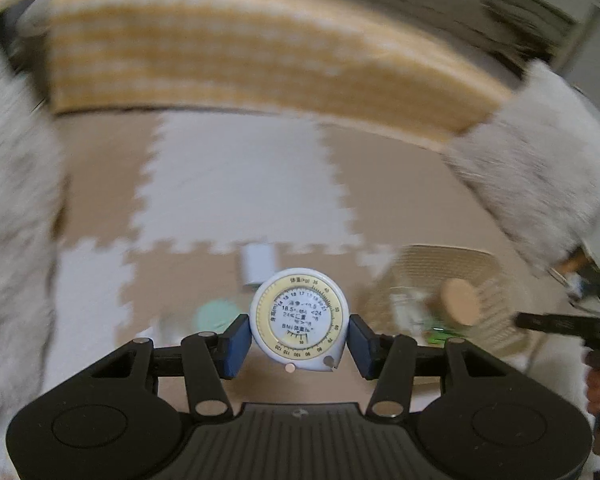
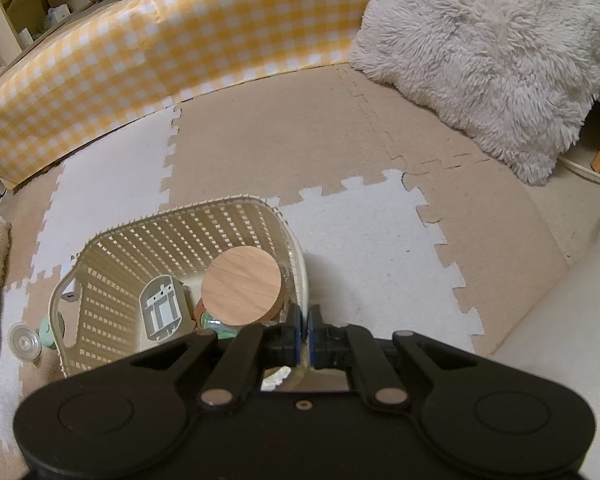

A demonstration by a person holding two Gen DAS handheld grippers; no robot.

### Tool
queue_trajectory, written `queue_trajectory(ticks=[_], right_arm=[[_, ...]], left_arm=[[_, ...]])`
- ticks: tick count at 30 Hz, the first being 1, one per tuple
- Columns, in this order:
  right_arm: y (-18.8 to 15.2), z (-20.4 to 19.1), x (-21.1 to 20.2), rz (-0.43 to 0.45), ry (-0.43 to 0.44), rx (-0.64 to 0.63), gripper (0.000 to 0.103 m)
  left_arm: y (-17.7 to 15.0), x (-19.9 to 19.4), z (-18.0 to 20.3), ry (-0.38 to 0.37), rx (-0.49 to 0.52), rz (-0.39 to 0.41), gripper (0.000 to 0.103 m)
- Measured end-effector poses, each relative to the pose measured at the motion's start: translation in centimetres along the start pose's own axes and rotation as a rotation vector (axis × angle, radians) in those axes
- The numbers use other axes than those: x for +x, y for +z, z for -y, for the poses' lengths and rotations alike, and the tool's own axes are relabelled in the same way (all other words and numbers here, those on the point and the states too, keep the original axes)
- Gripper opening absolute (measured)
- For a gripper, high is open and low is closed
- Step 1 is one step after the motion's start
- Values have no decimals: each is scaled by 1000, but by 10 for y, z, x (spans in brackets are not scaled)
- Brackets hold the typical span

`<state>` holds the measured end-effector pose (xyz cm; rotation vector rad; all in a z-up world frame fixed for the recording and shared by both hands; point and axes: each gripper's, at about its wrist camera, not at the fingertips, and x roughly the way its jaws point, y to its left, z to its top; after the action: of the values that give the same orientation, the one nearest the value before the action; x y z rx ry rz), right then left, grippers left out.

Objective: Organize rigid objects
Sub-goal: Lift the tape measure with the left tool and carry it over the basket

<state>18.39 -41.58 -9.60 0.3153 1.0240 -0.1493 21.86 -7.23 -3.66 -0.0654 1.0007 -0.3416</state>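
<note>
The left claw (image 1: 298,338) clamps the round tape measure (image 1: 298,318) (dial facing the camera); the right claw (image 2: 303,330) pinches the basket (image 2: 300,256) rim.

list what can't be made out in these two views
- Left wrist view: the floor items behind the tape measure, a green thing and a white box, are smeared by motion blur.
- Right wrist view: the jar under the wooden lid in the basket is hidden by that lid.
- Right wrist view: whether the shut right tongs pinch the basket rim is unclear; the tongs cover it.
</note>
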Motion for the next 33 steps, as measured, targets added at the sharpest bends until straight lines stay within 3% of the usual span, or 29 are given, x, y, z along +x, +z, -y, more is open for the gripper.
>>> queue_trajectory(ticks=[12,23,33], right_arm=[[-1,-3,-1,7,-9,-18,4],[-1,-5,-1,3,-14,-27,4],[0,-3,-1,3,-4,-22,4]], left_arm=[[-4,39,104,-100,243,-46,53],[-3,82,135,-51,322,-134,53],[-12,100,138,-3,369,-176,53]])
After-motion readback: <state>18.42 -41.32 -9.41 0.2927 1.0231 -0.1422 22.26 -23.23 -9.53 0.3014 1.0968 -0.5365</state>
